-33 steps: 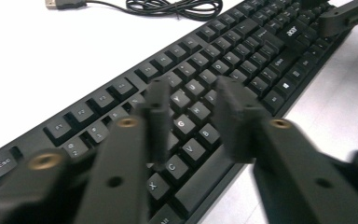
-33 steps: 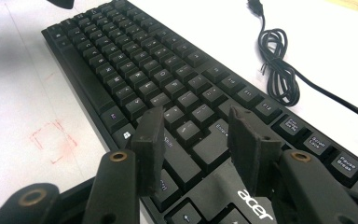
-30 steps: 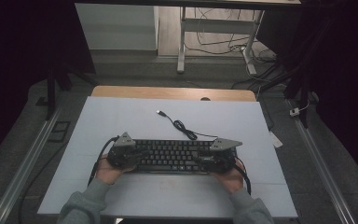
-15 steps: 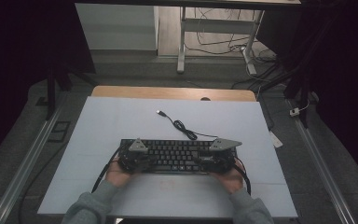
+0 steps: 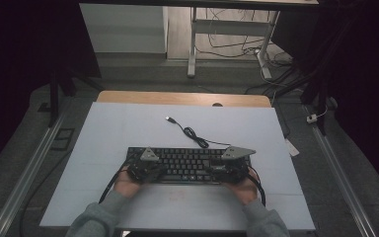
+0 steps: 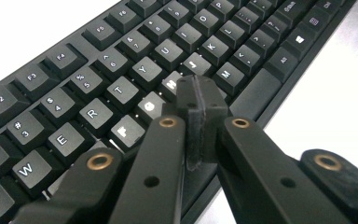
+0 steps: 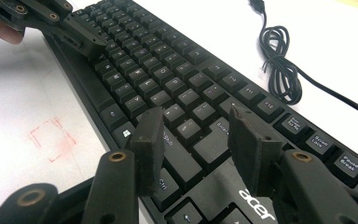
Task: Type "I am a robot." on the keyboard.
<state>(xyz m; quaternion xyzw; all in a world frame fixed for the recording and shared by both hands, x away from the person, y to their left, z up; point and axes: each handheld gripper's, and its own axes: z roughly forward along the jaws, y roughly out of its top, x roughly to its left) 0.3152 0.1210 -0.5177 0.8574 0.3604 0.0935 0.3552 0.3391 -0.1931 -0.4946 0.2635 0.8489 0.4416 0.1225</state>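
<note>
A black Acer keyboard (image 5: 187, 164) lies near the front of the white table (image 5: 123, 128). Its black cable (image 5: 195, 136) runs back in a small coil to a USB plug (image 5: 170, 119). My left gripper (image 5: 153, 170) is over the keyboard's left half. In the left gripper view its jaws are shut (image 6: 198, 95) with nothing between them, the tips just above the G and H keys. My right gripper (image 5: 221, 170) hovers open (image 7: 196, 116) over the right Shift and Enter area, holding nothing. The left gripper (image 7: 81, 35) also shows far off in the right gripper view.
A faint red square mark (image 7: 51, 137) is drawn on the table in front of the keyboard. A wooden strip (image 5: 182, 98) borders the table's far edge. Metal rails (image 5: 29, 168) run along both sides, and desk legs and loose cables (image 5: 237, 44) stand beyond.
My left gripper has shifted right from the keyboard's left end to above its keys and dropped a little. The right gripper and the keyboard have stayed put.
</note>
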